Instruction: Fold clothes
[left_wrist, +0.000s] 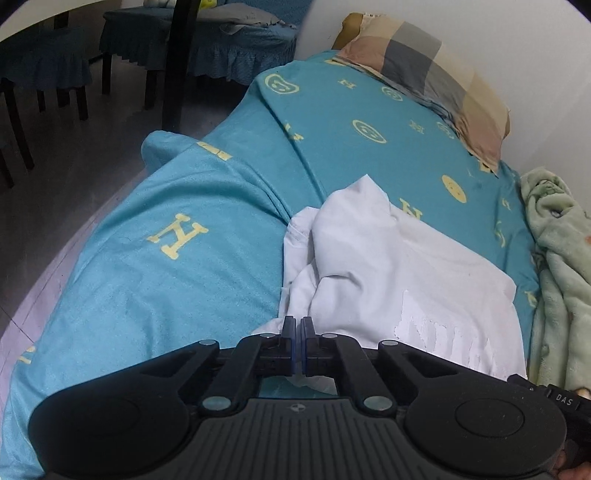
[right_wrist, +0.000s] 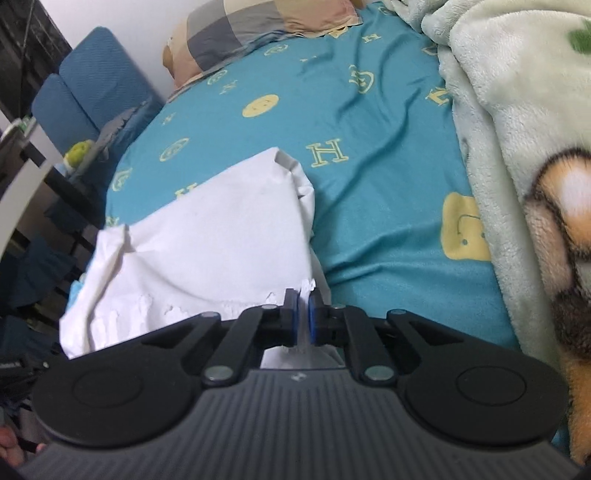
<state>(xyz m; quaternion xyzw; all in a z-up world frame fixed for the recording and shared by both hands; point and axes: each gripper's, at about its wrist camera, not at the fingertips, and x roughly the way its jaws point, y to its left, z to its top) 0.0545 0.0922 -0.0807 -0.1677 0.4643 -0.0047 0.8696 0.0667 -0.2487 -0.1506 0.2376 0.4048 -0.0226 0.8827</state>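
A white garment (left_wrist: 388, 273) lies crumpled on a bed covered by a teal sheet (left_wrist: 177, 266) printed with yellow H letters and smiley faces. In the left wrist view, the left gripper (left_wrist: 299, 332) sits at the garment's near edge with its 2 blue-padded fingers pressed almost together; white cloth shows behind and below the pads, so the grip appears to pinch a thin fold of the garment. In the right wrist view, the right gripper (right_wrist: 303, 306) is likewise closed to a narrow gap, and a strip of white fabric stands visibly between its pads (a clear pinch on the garment's near corner). The garment spreads away from both grippers toward the middle of the bed, with 1 folded corner pointing toward the pillow (left_wrist: 428, 74), which is checked in beige, grey and brown and rests at the head of the bed. A pale green fleece blanket (right_wrist: 517, 129) lies bunched along the bed's far side, just beside the garment's area but apart from it. Dark chairs with blue covers (left_wrist: 44, 62) stand on the floor beyond the bed.
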